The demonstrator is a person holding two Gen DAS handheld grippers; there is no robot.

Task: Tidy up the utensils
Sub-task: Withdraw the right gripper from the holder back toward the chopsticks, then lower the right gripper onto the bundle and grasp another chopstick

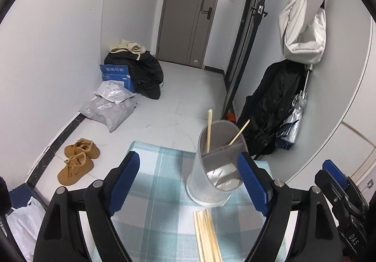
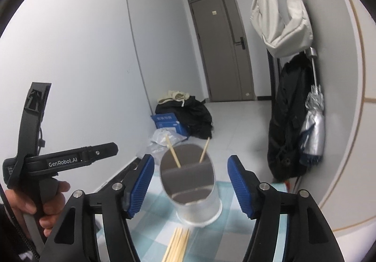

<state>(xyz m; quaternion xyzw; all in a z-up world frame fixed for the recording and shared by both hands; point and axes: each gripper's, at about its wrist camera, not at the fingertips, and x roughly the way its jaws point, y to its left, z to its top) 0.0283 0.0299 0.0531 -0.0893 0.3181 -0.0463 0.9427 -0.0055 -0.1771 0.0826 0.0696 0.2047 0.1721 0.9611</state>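
Now two chopsticks [image 1: 208,130] upright in one holder [image 1: 212,182], bundle [image 1: 206,236] beside.

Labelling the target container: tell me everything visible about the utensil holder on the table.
The utensil holder is a translucent, frosted cylinder, plastic by its look, with an open top and a grey divider splitting the inside into compartments. It stands upright on the blue-checked tablecloth, near the table's far edge. Two wooden chopsticks stand in its rear compartment, leaning apart and poking above the rim; the front compartment looks empty. More chopsticks lie flat on the cloth just in front of its base. Neither hand-held gripper touches it.
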